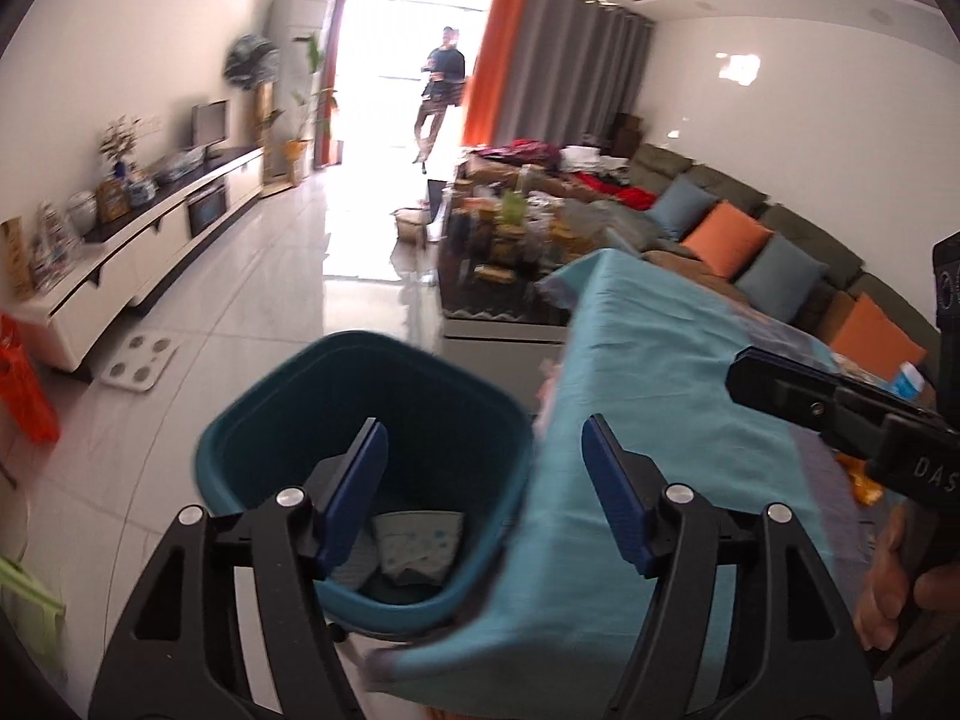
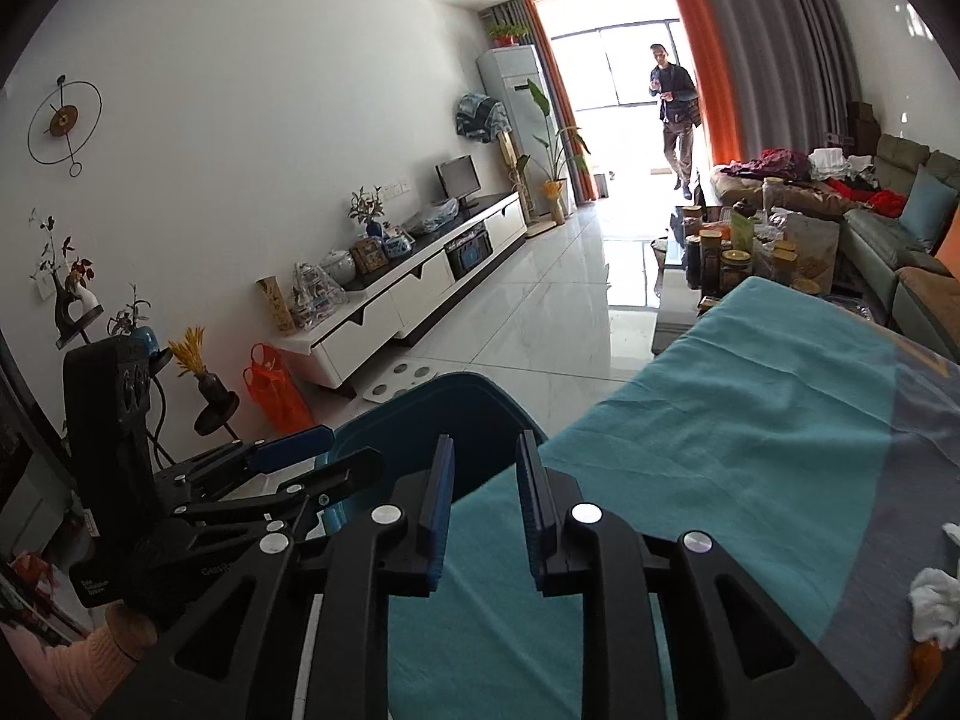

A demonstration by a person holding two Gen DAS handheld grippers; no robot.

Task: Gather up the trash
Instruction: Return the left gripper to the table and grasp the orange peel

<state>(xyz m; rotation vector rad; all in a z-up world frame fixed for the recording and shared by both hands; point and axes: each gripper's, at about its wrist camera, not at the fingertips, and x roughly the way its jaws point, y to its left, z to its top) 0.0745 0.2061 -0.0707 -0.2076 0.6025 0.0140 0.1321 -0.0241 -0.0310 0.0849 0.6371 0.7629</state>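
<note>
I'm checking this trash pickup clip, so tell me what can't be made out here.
- Teal plastic bin contents: left wrist view shows one pale printed wrapper; left gripper fingers hide the rest.
- White crumpled tissue: right wrist view, cut off at edge.
- Teal cloth-covered table front edge: left view, blurred.

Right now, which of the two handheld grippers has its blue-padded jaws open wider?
The left gripper, over the teal plastic trash bin: its blue pads stand wide apart. The right gripper, over the teal tablecloth, shows a narrower gap.

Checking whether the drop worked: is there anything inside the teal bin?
Yes, a pale crumpled wrapper lies at the bottom of the bin, seen between the open left tool fingers.
</note>
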